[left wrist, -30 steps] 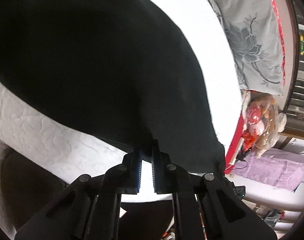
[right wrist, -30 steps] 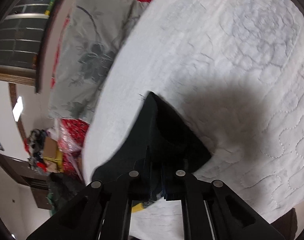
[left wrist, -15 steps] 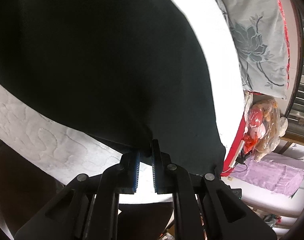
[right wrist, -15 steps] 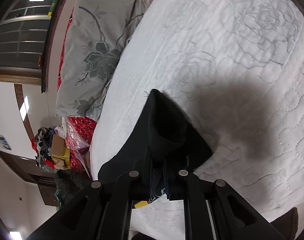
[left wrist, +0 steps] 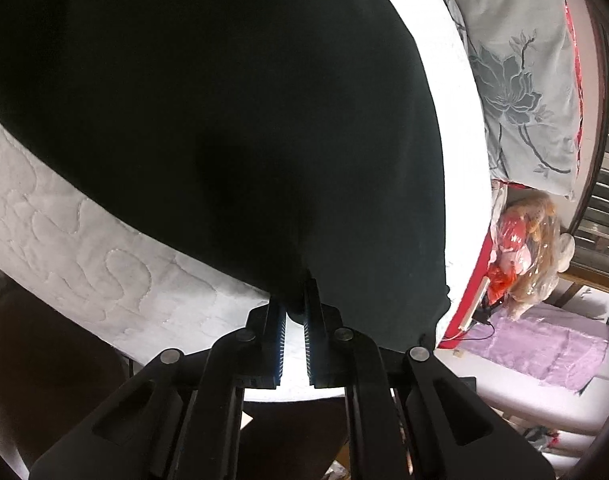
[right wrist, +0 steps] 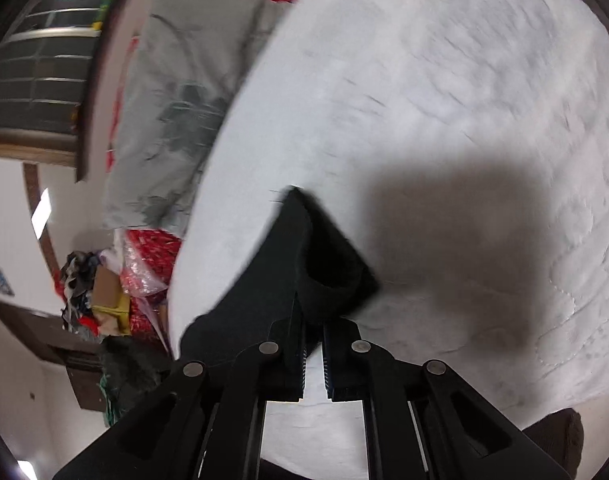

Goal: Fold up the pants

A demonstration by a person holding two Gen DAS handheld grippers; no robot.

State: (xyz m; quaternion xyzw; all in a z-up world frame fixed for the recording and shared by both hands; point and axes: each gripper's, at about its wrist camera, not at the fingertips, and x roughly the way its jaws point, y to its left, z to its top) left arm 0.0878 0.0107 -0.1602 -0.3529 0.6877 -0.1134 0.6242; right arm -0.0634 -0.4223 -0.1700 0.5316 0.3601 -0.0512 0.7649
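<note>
Motion blur smears the right wrist view, a dark shadow [right wrist: 456,232] falls across the overexposed white mattress [left wrist: 460,128].

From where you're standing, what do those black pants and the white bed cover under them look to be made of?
The pants look like a soft, matte knit or cotton-type fabric: they drape in smooth curves with no sheen, though the exact fibre can't be told. The bed cover looks like quilted white cloth, padded, with stitched swirl lines pressed into it. The left gripper and right gripper look like hard black plastic.
</note>
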